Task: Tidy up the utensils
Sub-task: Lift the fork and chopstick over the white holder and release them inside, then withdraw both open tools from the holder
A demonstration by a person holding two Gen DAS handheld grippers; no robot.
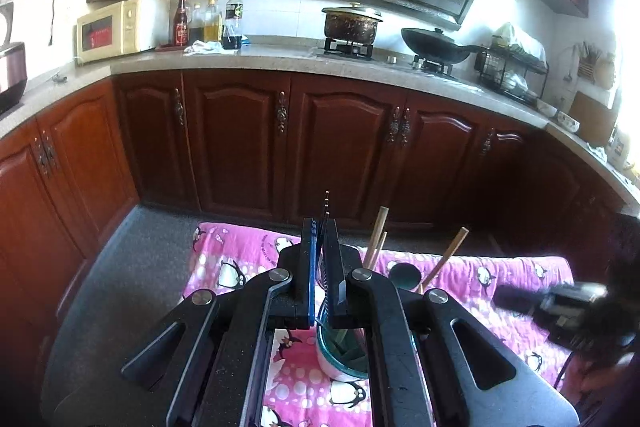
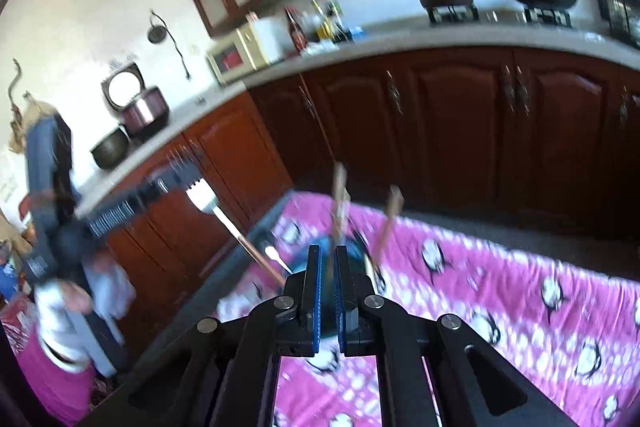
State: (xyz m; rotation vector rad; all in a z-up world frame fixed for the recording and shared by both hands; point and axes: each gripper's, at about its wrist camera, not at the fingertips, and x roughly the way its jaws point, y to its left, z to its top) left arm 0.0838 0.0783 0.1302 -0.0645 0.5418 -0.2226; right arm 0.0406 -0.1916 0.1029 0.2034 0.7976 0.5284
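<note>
Kitchen cabinets rose behind a pink penguin cloth (image 1: 240,259) where a utensil cup (image 1: 340,355) stood.
The left gripper (image 1: 320,267) was clamped on a pair of dark chopsticks (image 1: 326,211), their tips poking past its fingers, with the cup directly under it; these looked yet to go in. Wooden chopsticks (image 1: 378,235) already stood in the cup just beyond. The right gripper (image 2: 329,291) was nearly shut with nothing visibly between its pads. Only the right view, though blurred, showed a spatula (image 2: 208,201) leaning out to that gripper's left, plus the other hand-held unit.
</note>
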